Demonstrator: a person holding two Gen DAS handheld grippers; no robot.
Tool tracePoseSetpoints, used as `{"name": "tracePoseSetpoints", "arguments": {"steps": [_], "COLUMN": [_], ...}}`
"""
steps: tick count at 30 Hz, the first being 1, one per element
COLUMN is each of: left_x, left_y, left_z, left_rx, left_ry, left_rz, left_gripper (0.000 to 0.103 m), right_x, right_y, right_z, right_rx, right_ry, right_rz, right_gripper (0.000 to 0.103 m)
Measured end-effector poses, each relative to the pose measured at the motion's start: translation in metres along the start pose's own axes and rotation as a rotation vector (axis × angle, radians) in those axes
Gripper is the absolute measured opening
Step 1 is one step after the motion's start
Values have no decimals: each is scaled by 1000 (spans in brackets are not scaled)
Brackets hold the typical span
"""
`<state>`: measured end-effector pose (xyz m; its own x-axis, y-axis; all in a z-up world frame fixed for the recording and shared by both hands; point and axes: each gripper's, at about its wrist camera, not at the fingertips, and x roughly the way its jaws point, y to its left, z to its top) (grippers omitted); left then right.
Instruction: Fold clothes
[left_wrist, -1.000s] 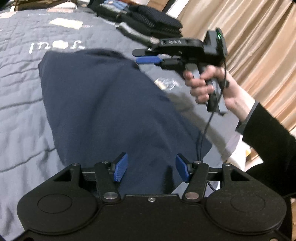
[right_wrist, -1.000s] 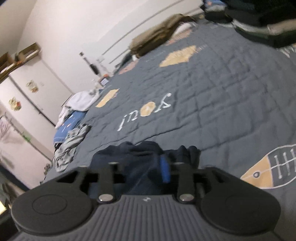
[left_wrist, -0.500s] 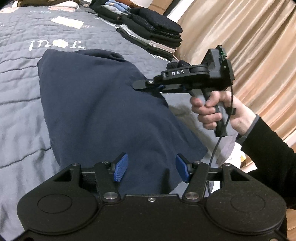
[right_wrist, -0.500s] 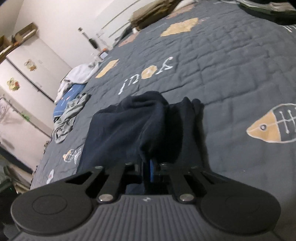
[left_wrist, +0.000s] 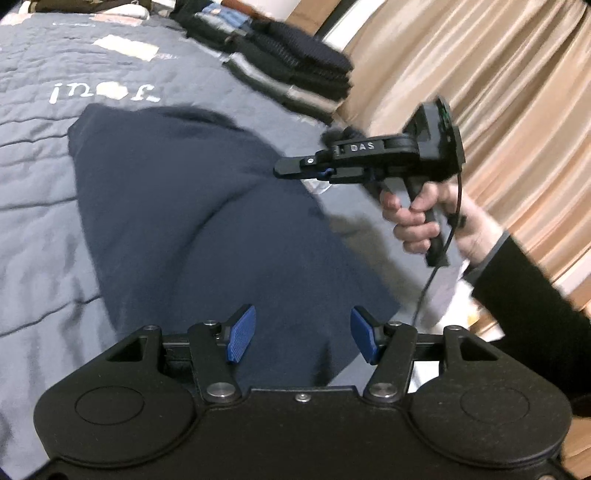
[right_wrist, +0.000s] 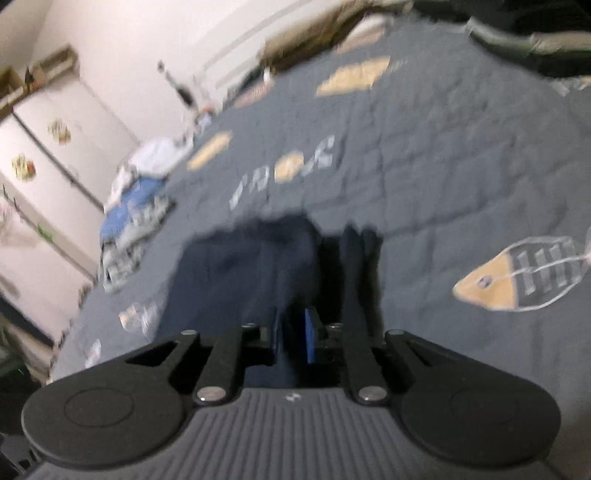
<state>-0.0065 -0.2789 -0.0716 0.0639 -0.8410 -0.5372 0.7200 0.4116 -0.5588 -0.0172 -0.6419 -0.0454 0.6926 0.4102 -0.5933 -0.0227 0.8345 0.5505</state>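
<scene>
1. Left wrist view: a navy garment (left_wrist: 192, 221) lies spread on the grey quilted bedspread (left_wrist: 33, 177) of the bed, broad and mostly flat, with its right edge lifted off the quilt.
2. The left gripper (left_wrist: 301, 334) hangs over the garment's near end with its blue fingers (left_wrist: 240, 332) set wide apart and nothing between them.
3. The right gripper (left_wrist: 295, 170), held in the person's hand (left_wrist: 421, 218), has its fingers closed on a bunched fold of the navy cloth at the raised right edge; the right wrist view shows dark fabric (right_wrist: 291, 295) pinched between the blue pads (right_wrist: 309, 334).
4. How far along: the garment is not yet a compact folded piece. It covers a wide patch of the bed, and only the one edge is lifted. Whether it already lies doubled under that smooth top layer the pictures do not settle, so I judge only that a fold of the right side is in hand and the final, smaller folds are still left.
5. A stack of folded clothes (left_wrist: 295, 77) sits at the far right of the bed by the beige curtain (left_wrist: 498, 92), and a loose heap of clothes (right_wrist: 136, 206) lies at the bed's far left edge, so the wider job looks part-way through.
6. Writing: raised letters "DAS" (left_wrist: 362, 147) on the right gripper's body. The quilt bears pale lettering (left_wrist: 105, 92), seen upside down and not readable with any certainty, and a fish motif (right_wrist: 517, 273).
</scene>
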Motion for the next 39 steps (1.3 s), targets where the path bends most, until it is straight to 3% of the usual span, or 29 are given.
{"name": "tracePoseSetpoints", "arguments": {"steps": [4,12,15,18,20,21,23,26,29,31,34,39], "left_x": [0,1,7,13,9,4,-10,-31,-49,-60,-63,-46], "left_y": [0,14,20,29,40,46,59,60,46,28,-16,-71], "left_z": [0,-12,-20,-35,-46,-51,-59,-66,-70,-68,-66,-90], "left_rx": [-27,-192,-244,-279,-321,-351,-454,-486,-451,-377,-135,284], "left_ry": [-14,-34,-9,35,40,27,3,-22,-47,-90,-147,-128], "left_rz": [-17,-139,-176,-107,-57,-36,-10,42,115,209,374,586], "left_gripper": [56,56,56,56,49,40,39,39,41,58,60,57], "right_x": [-32,-36,-38,-40,-41,-42,-45,-50,-57,-62,-71,-85], "right_y": [17,41,31,20,13,10,5,3,4,8,19,51], "right_z": [-9,-79,-95,-111,-122,-128,-134,-139,-145,-147,-148,-156], "right_rx": [22,123,166,209,238,253,262,271,248,246,198,34], "right_ry": [-56,10,23,36,45,50,53,48,45,35,-9,-105], "right_rz": [37,81,42,3,-24,-37,-63,-84,-108,-120,-139,-144], "right_gripper": [20,20,20,20,19,18,16,16,16,16,20,21]}}
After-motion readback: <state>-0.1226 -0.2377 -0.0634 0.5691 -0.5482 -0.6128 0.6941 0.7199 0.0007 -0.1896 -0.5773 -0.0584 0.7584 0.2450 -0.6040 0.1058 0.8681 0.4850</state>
